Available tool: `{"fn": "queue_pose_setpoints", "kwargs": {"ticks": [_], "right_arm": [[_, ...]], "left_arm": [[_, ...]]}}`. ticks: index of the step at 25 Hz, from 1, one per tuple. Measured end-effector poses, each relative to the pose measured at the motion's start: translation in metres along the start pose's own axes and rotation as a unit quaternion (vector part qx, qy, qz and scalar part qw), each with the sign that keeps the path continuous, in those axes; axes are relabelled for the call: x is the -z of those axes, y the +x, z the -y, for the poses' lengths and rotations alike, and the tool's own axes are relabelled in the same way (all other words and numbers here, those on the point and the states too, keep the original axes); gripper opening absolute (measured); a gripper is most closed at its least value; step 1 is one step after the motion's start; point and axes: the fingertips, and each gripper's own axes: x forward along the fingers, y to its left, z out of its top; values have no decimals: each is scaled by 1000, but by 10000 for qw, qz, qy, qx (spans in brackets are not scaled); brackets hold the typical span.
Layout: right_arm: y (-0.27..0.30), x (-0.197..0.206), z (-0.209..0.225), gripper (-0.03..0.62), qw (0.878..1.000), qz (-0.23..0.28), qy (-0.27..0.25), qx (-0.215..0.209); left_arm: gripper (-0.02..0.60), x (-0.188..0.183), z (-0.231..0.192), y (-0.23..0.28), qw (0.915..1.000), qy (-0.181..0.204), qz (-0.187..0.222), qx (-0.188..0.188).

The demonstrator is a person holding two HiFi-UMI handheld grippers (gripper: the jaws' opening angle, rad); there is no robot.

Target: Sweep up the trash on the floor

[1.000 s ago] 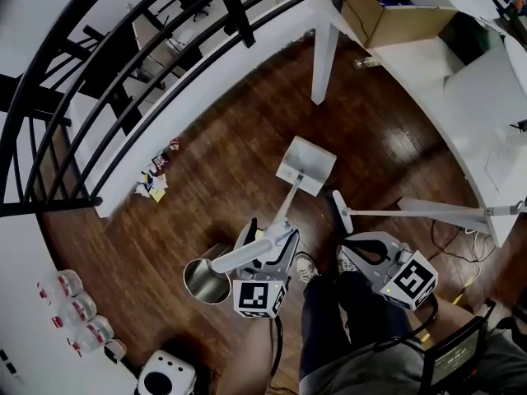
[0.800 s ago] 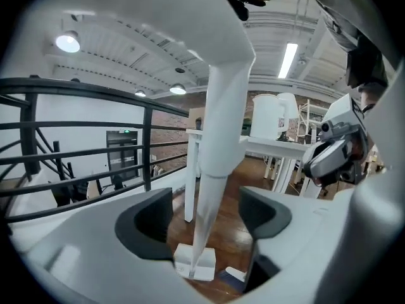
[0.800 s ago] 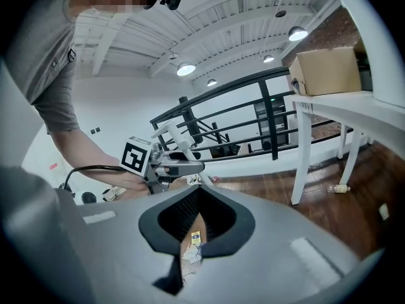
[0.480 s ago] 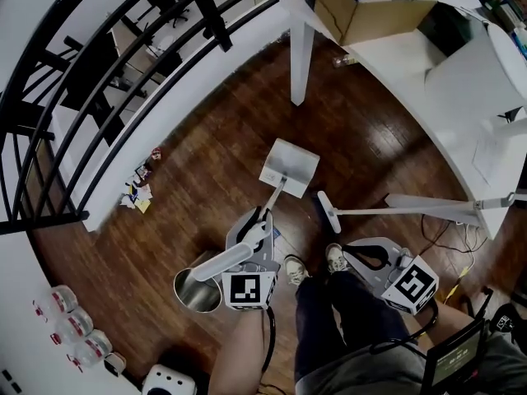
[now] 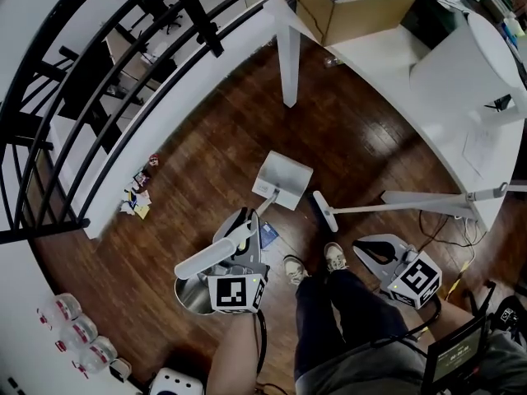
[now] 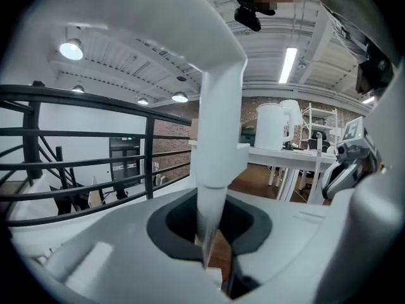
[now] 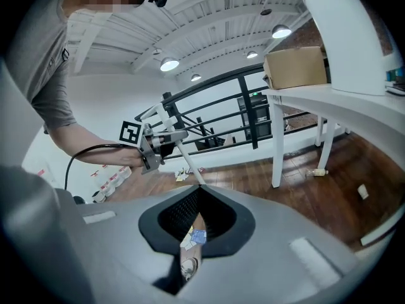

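Observation:
My left gripper (image 5: pixel 244 223) holds the long handle of the white dustpan (image 5: pixel 282 179). Its jaws are closing on the white handle (image 6: pixel 215 170), which runs straight between them. The pan hangs just ahead of it over the wooden floor. A white broom (image 5: pixel 326 211) stands with its head on the floor and its stick slanting off right. My right gripper (image 5: pixel 362 249) is shut and empty, below the broom head and apart from it. Paper trash (image 5: pixel 136 196) lies in a pile by the railing base. A few blue and white scraps (image 5: pixel 265 235) lie near my feet, the blue scrap (image 7: pixel 197 236) showing past the shut right jaws.
A steel bin (image 5: pixel 191 295) stands under my left gripper. A white table (image 5: pixel 395 48) with a cardboard box (image 5: pixel 346 2) fills the upper right, one leg (image 5: pixel 288 56) on the floor. A black railing (image 5: pixel 99 97) runs along the left. Bottles (image 5: pixel 70 332) stand at the lower left.
The left jaws have shut round the dustpan handle, and gripper and pan have risen a little. My right gripper has drawn back from the broom head, towards the lower right.

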Motion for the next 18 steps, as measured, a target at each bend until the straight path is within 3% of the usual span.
{"fn": "queue_pose_setpoints", "kwargs": {"ticks": [9,18], "right_arm": [[-53,-2,13,2,9991,-52,177,392],[-148,-5,41,3,9885,243,754,1288]], "left_arm": [[41,-40,35,-32,9994,234,-185,155],[41,-128,81,-83,9992,345,-81,167]]}}
